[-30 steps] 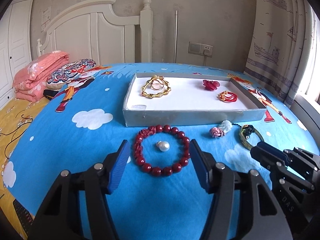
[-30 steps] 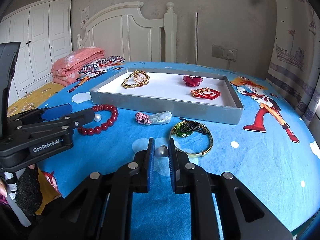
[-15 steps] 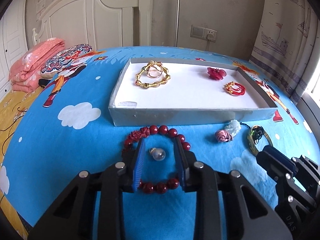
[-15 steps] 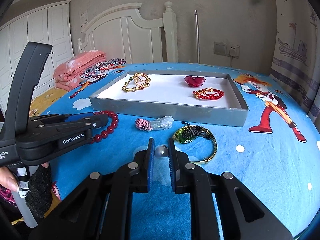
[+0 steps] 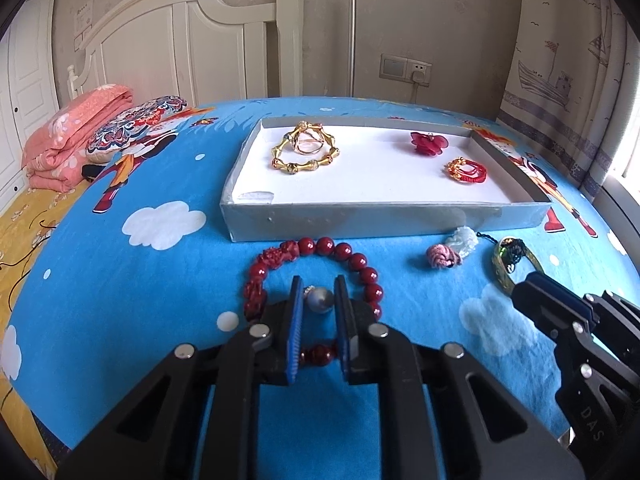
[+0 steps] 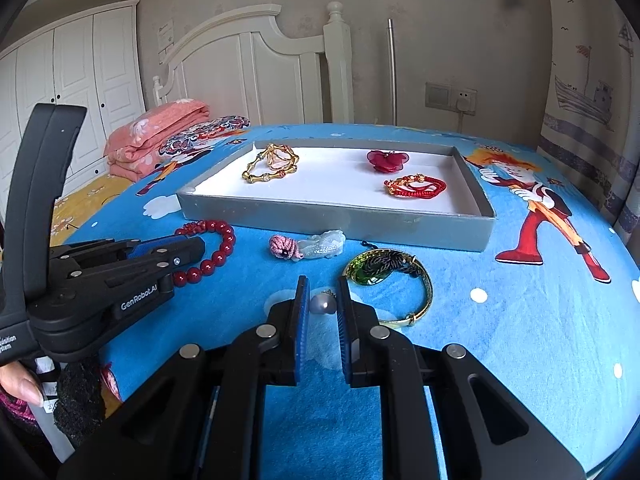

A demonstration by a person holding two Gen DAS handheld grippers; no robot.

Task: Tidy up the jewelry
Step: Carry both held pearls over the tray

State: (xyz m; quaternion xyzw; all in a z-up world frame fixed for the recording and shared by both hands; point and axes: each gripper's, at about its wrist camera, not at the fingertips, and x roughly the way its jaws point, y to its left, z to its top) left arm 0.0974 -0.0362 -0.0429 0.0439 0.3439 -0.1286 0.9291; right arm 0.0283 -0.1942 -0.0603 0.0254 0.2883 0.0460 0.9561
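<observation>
— Left wrist view: where's the pearl (image 5: 319, 300)?
— Between the left gripper (image 5: 318, 300) jaws, pinched, inside the bead bracelet (image 5: 316, 276); tray (image 5: 384, 220) straight ahead.
— Right gripper (image 6: 322, 304)?
— Pinching another pearl (image 6: 322, 304), beside the bangle (image 6: 394, 284).

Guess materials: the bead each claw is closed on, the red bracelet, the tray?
Pearl bead in left claw: glossy grey-white sphere with a small metal cap; pearl or imitation, can't tell.
Pearl bead in right claw: same look.
Red bead bracelet: opaque dark red, polished; some beads carved. Stone, resin or lacquer.
Tray: matte grey walls, white floor, creased; likely cardboard.
</observation>
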